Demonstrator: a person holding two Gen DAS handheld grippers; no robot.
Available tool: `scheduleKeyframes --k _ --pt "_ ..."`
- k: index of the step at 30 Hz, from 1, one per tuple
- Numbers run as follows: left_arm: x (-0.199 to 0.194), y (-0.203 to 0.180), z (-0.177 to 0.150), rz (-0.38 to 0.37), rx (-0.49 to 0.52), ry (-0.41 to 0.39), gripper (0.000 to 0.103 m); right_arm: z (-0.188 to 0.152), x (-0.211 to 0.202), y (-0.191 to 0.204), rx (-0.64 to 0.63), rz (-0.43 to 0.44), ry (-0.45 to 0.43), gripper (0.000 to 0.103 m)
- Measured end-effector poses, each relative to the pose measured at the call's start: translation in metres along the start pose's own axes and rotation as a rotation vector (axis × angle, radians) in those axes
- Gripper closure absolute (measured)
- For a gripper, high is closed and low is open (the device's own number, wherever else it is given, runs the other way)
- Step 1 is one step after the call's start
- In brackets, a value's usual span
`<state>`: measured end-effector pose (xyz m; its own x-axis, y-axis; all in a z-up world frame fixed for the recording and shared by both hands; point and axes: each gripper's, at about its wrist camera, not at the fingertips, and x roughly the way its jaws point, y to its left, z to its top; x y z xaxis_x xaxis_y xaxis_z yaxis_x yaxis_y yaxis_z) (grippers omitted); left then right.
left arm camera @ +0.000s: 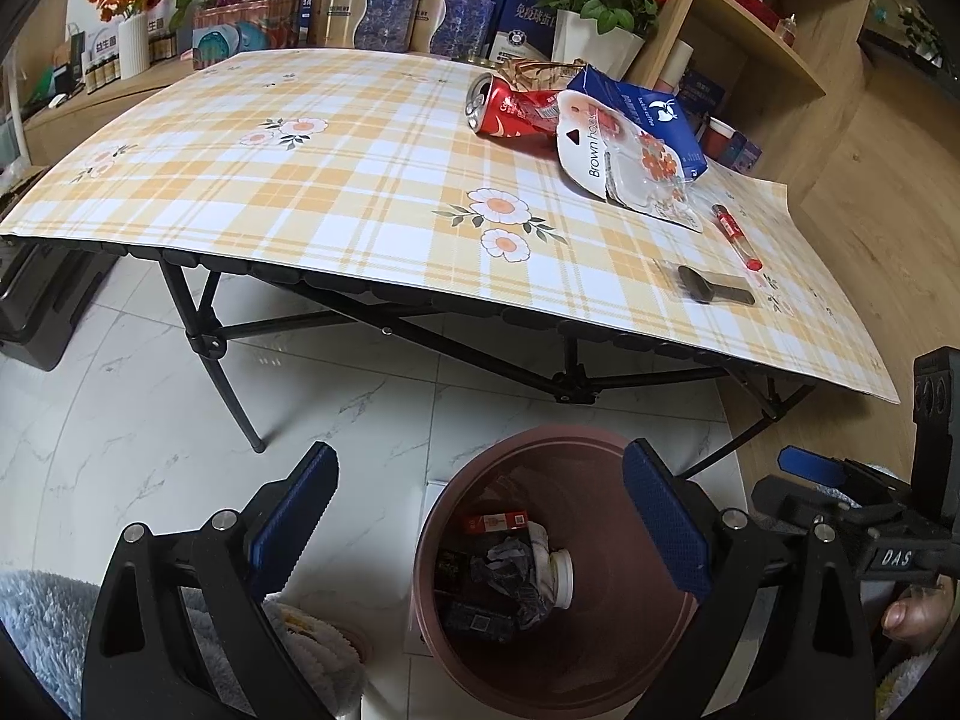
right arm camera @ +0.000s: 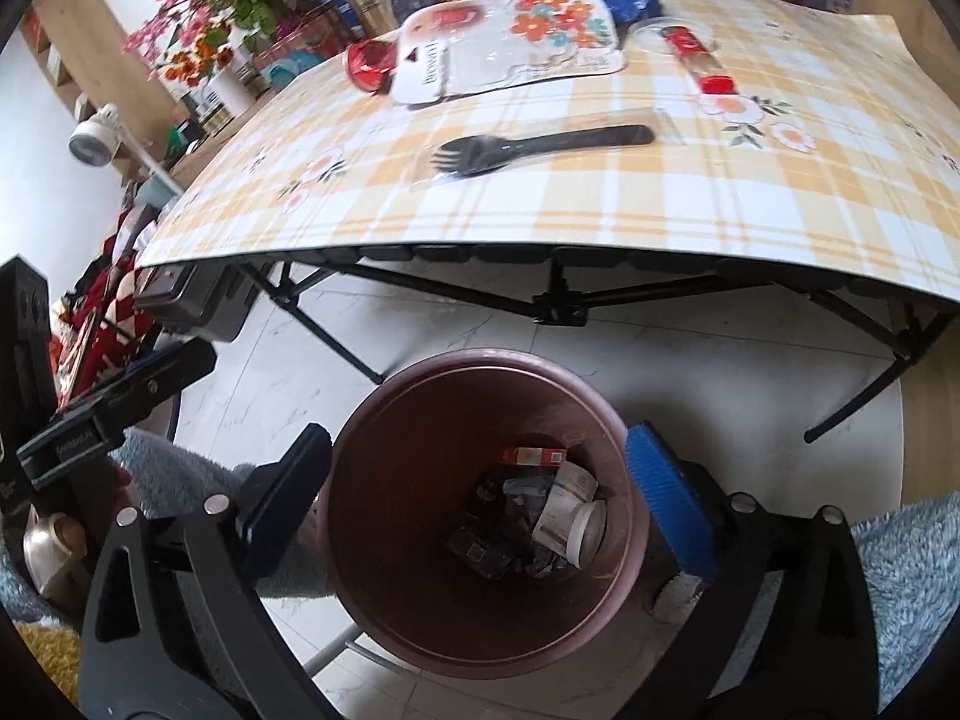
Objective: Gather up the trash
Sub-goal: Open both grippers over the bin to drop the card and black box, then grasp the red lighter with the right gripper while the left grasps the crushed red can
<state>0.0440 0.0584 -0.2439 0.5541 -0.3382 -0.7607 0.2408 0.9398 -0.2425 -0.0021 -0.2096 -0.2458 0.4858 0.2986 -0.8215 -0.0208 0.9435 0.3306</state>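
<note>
Ahead of both my tools spreads the plaid worktop [left arm camera: 336,180]; below them stands the brown bin [right arm camera: 606,594], already holding scraps. My left hand-held gripper [left arm camera: 477,531] and right hand-held gripper [right arm camera: 477,507] hang above it, jaws spread, empty. Beyond lie a blister pack [left arm camera: 624,162], crushed can [left arm camera: 510,114], black fork [right arm camera: 540,147] and red tube [left arm camera: 735,237].

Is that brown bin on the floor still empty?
No, the brown bin already holds a red carton, a small white bottle and crumpled wrappers.
</note>
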Motion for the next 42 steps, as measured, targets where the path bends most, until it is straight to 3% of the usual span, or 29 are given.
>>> scheduleKeyframes --k 10,17,21,24,31,35,42 --pt "0.000 0.002 0.000 -0.003 -0.008 0.000 0.010 0.002 -0.009 -0.006 0.028 -0.070 -0.053 0.006" --pt "-0.009 0.010 0.016 -0.013 -0.062 -0.033 0.010 0.016 -0.028 -0.013 0.027 -0.171 -0.150 0.006" --pt "-0.007 0.008 0.050 -0.043 -0.076 -0.045 0.011 0.029 -0.039 -0.025 0.034 -0.156 -0.196 0.006" --pt "-0.002 0.005 0.082 -0.091 -0.090 -0.047 0.021 0.040 -0.046 -0.032 0.044 -0.121 -0.228 0.006" --pt "0.035 0.003 0.170 -0.142 -0.185 -0.049 0.041 0.063 -0.048 -0.057 0.105 -0.142 -0.244 0.006" --pt "0.068 -0.001 0.205 -0.117 -0.192 -0.032 0.049 0.076 -0.047 -0.072 0.133 -0.145 -0.250 0.006" --pt "0.121 -0.010 0.239 -0.032 -0.161 0.011 0.050 0.089 -0.047 -0.090 0.153 -0.159 -0.239 0.006"
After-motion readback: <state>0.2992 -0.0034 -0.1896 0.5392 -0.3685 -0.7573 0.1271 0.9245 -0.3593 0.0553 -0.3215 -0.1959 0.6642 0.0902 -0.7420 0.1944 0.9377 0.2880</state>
